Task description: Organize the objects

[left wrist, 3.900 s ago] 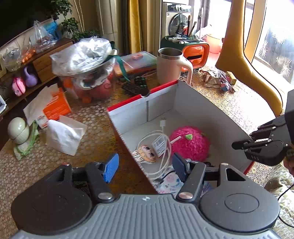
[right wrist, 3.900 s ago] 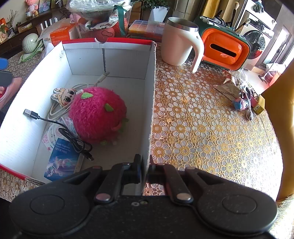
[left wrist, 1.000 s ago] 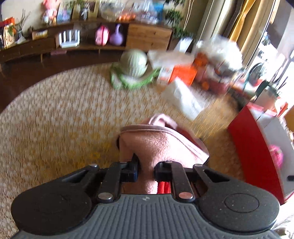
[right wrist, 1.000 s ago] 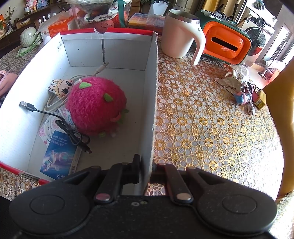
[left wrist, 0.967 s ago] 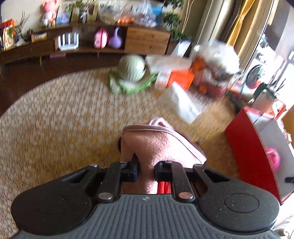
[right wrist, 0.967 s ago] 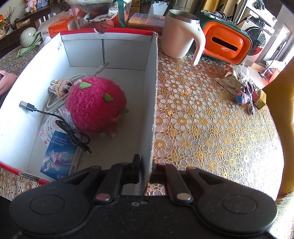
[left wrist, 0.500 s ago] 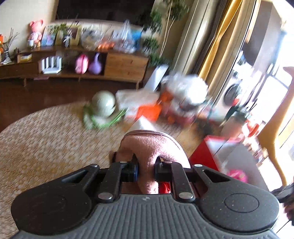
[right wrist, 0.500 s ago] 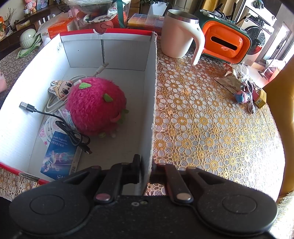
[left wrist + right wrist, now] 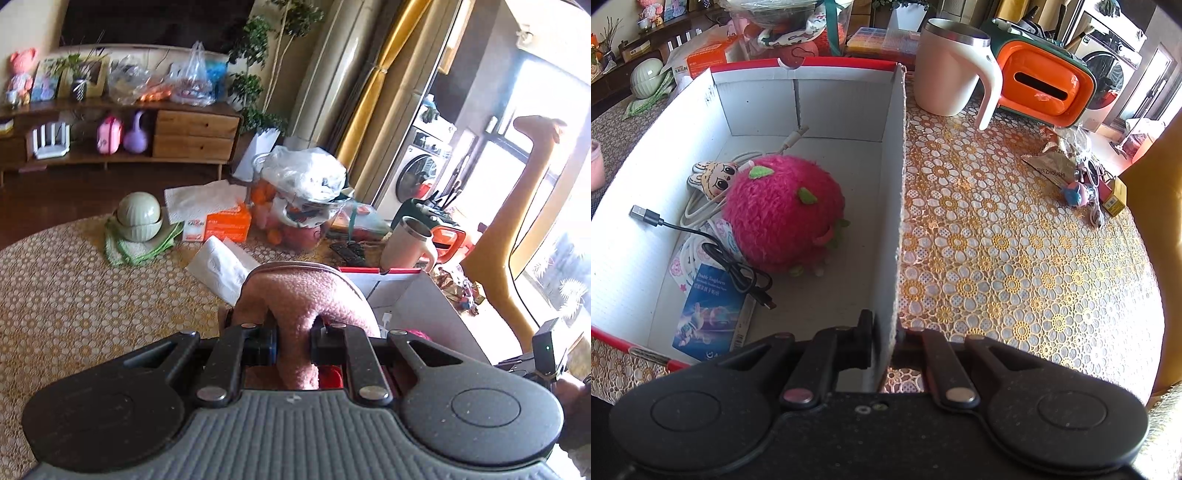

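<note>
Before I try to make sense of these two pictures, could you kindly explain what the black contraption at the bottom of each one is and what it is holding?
Each black contraption is a hand-held gripper with two fingers; a person carries one in each hand, and a fisheye camera on it looks forward along the fingers. The left gripper is shut on a fluffy pink pouch, carried above the patterned tablecloth. The right gripper is shut on the side wall of a white cardboard box with a red outside. In the box lie a magenta plush fruit, a black USB cable, a white cable and a blue packet. A cream mug stands beside the box.
</note>
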`<action>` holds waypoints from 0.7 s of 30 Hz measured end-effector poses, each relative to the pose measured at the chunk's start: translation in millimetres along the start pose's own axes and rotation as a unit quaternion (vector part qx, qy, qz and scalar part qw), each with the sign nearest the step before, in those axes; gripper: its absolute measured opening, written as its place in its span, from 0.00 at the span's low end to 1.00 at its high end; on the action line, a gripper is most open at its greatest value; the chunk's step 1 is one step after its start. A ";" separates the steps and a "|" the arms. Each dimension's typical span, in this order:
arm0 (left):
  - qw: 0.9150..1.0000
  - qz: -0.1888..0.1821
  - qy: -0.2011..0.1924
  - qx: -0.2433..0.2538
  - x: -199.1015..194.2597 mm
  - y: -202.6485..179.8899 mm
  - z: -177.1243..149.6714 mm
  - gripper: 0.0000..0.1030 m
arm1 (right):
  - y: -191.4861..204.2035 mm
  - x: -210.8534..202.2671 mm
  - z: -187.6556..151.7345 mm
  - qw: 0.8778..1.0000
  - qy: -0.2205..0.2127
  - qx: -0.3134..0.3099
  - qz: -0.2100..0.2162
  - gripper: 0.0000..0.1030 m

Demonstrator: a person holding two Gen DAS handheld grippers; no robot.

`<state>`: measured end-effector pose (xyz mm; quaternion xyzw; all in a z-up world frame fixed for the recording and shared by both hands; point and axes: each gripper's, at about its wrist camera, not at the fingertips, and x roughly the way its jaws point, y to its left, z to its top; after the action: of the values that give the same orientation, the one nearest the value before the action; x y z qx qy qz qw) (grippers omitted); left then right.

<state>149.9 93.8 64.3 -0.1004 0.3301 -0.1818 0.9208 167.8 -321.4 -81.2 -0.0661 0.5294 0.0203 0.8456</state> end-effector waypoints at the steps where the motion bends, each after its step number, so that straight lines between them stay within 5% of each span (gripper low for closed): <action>1: 1.000 -0.005 0.001 0.000 2.4 -0.4 -0.9 0.14 | 0.2 0.1 0.1 1.000 0.000 0.000 0.000 0.07; 6: 0.999 -0.010 0.034 0.011 26.8 -4.6 -22.4 0.14 | -1.0 0.5 -1.4 1.000 -0.001 0.002 0.001 0.07; 13: 0.983 0.067 0.170 0.016 89.1 22.3 -88.6 0.14 | -1.7 0.8 -3.0 1.000 -0.002 0.003 0.002 0.07; 21: 0.975 0.075 0.209 0.027 86.1 38.3 -106.8 0.22 | -1.9 -0.1 -5.3 1.000 -0.002 0.001 0.002 0.07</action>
<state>153.1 87.4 -77.9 -0.0103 0.5167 -0.1375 0.8450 163.2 -323.9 -83.2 -0.0637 0.5281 0.0216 0.8465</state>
